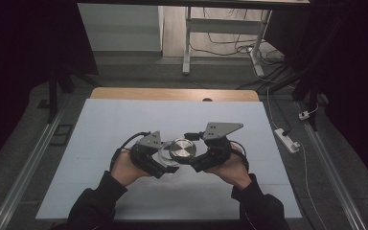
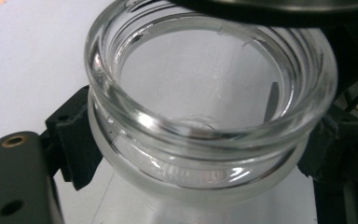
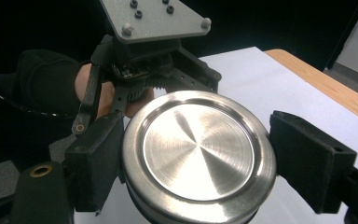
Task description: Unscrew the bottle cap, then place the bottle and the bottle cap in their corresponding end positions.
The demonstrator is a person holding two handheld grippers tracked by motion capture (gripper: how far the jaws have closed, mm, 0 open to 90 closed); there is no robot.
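High view: both grippers meet over the middle of the white worktop [image 1: 124, 120], a bit toward the near edge. Left gripper [image 1: 160, 165] is clamped on a clear glass jar [image 1: 165, 155]; right gripper [image 1: 196, 160] is clamped on a round metal lid [image 1: 182, 149], which sits just beside or partly above the jar mouth. Whether the lid touches the rim can't be told from here. Both are held up in the hands, well away from any edge of the worktop.

Left gripper view: jar [image 2: 205, 121] with open threaded mouth, jaws pressed on the neck from both sides just under the threads. A dark edge at the top of the view is likely the lid's underside, hanging over the far rim, so the lid is off or only partly over. Risks, judged: glass is slick and the grip is on a narrow neck band, so twisting force from the lid could spin the jar in the pads or tip it out. A drop means glass on the worktop.

Right gripper view: lid [image 3: 198, 154] is squeezed across its rim by both black pads, brushed top facing the camera; left gripper [image 3: 161, 79] and a hand lie behind it. Risks, judged: the grip on the thin smooth metal rim may slip sideways. If the lid comes down tilted, the threads may cross and jam. An off-centre approach may knock the rim and push the jar askew.
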